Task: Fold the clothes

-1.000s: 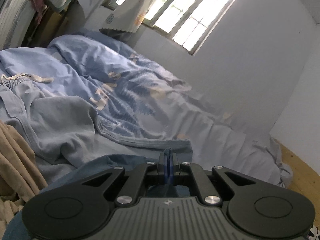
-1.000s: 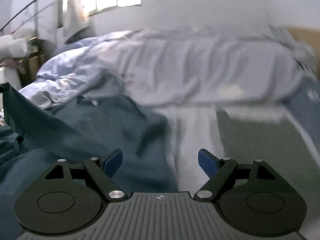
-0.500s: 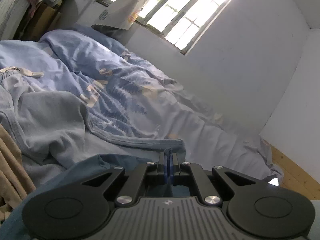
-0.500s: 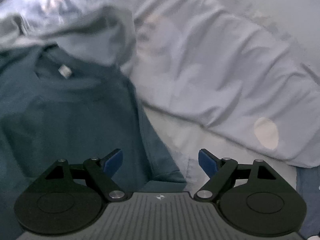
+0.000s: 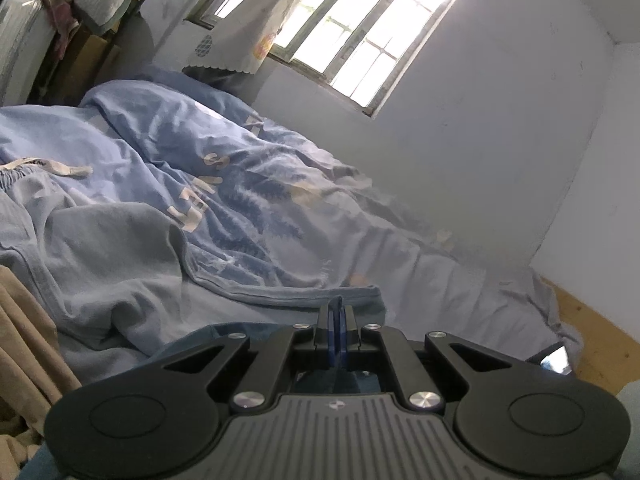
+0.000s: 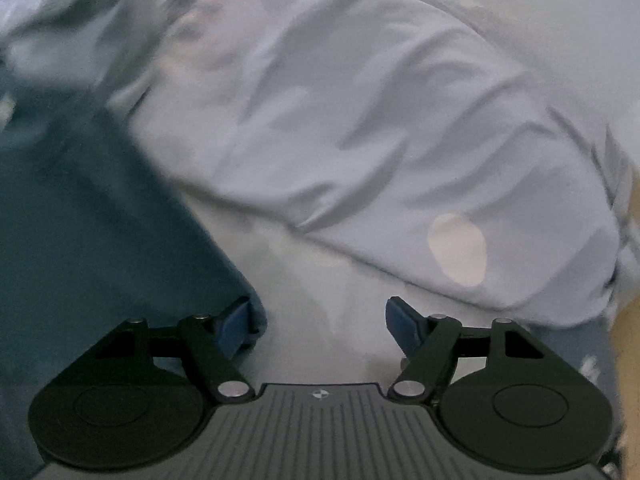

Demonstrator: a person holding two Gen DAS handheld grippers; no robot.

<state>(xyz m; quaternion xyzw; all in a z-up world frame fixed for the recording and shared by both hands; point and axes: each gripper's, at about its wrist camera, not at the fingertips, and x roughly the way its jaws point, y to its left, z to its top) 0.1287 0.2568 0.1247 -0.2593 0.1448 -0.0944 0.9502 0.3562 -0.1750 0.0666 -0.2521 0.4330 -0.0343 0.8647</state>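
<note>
A dark teal T-shirt [image 6: 100, 220] lies on the pale bed sheet [image 6: 320, 272], filling the left of the right wrist view. My right gripper [image 6: 320, 324] points down at the shirt's right edge. Its jaws are closing. The shirt's corner reaches just inside the left pad [image 6: 234, 326], and otherwise only bare sheet lies between the pads. In the left wrist view my left gripper [image 5: 336, 320] is shut on a thin fold of the same teal T-shirt [image 5: 192, 344], which hangs below it.
A crumpled blue printed duvet [image 5: 240, 184] covers the bed's far side, its pale underside [image 6: 360, 120] just beyond the right gripper. Light blue drawstring trousers [image 5: 100, 248] and a tan garment [image 5: 24, 340] lie at the left. A wooden edge [image 5: 592, 320] borders the bed on the right.
The right gripper swung from looking across the bed to pointing down at the shirt's right edge, and its jaws narrowed a little. The left gripper stayed shut on the shirt, nearly still.
</note>
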